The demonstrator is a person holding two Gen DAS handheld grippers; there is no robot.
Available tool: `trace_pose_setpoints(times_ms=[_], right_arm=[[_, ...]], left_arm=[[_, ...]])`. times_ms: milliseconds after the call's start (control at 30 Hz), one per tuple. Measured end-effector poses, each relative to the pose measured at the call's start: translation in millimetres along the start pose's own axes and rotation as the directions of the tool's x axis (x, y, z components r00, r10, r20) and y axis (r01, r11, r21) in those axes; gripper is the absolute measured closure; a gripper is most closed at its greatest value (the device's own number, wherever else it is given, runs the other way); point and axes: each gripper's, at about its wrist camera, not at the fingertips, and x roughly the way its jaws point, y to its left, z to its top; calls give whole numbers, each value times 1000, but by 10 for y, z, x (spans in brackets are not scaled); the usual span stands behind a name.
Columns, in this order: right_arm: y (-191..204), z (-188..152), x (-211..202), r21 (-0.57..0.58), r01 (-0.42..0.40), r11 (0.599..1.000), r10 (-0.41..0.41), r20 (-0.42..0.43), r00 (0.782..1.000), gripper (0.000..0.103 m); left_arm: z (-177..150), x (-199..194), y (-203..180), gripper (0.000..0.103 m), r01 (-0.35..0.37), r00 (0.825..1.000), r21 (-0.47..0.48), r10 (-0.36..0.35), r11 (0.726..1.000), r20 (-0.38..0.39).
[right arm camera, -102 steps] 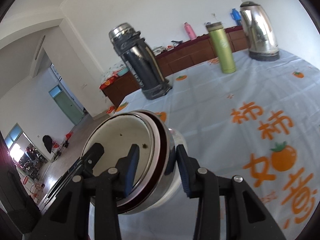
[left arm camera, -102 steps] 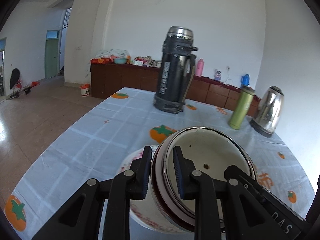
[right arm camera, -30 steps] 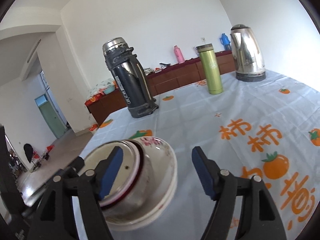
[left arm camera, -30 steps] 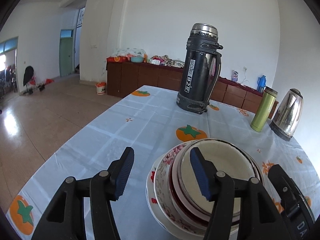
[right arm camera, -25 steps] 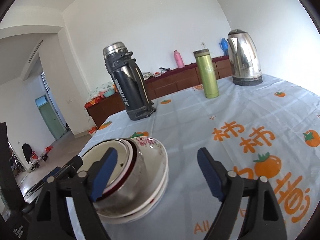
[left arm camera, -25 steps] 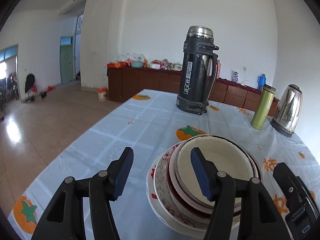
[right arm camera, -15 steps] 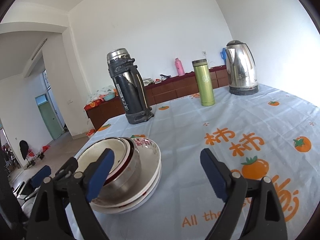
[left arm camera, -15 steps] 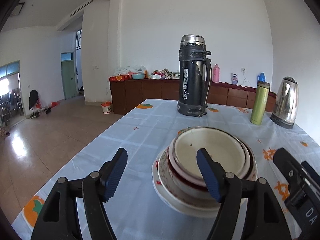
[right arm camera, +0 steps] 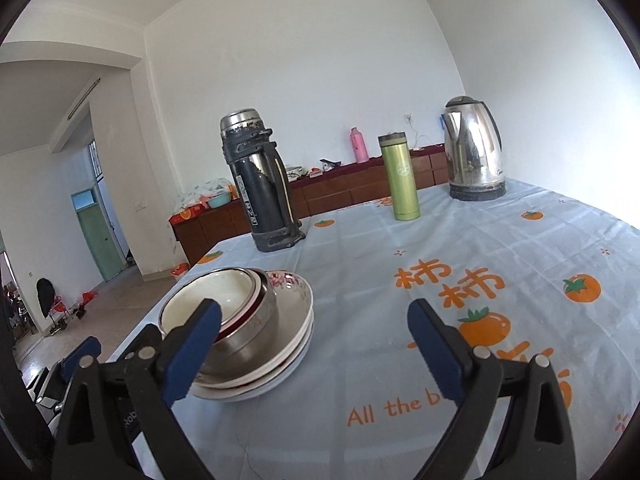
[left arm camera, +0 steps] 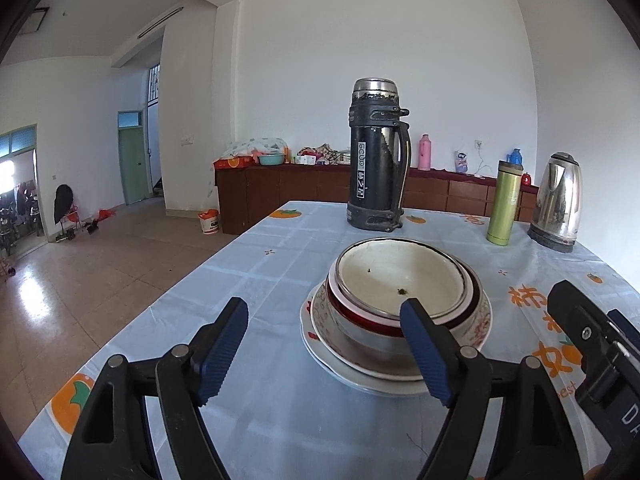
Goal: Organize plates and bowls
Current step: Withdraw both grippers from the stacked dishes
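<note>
A stack of bowls [left arm camera: 400,304] sits on a white plate [left arm camera: 352,372] on the table. The top bowl [left arm camera: 400,276] is cream inside with a steel rim, nested in a red-banded steel bowl and a floral bowl. The stack also shows in the right wrist view [right arm camera: 240,320]. My left gripper [left arm camera: 326,350] is open and empty, just short of the stack's near side. My right gripper [right arm camera: 314,346] is open and empty, with the stack at its left finger. The right gripper's body shows at the right edge of the left wrist view.
A tall black thermos [left arm camera: 376,156] stands behind the stack. A green flask [left arm camera: 504,204] and a steel kettle [left arm camera: 558,202] stand at the far right. The table [right arm camera: 500,264] has a light blue cloth with orange prints. Its left edge drops to the tiled floor [left arm camera: 80,272].
Both grippers let go of the cream bowl, which now rests nested in the stack. Both opened wide and drew back from the stack.
</note>
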Motion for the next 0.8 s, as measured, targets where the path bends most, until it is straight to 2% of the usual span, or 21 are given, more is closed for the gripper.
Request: trace_pose_setpoints(times_ms=[800], right_arm=[[11, -32, -359, -31, -21, 999, 23, 60, 998, 1]], left_arm=[[-71, -272, -95, 22, 42, 997, 55, -45, 998, 57]])
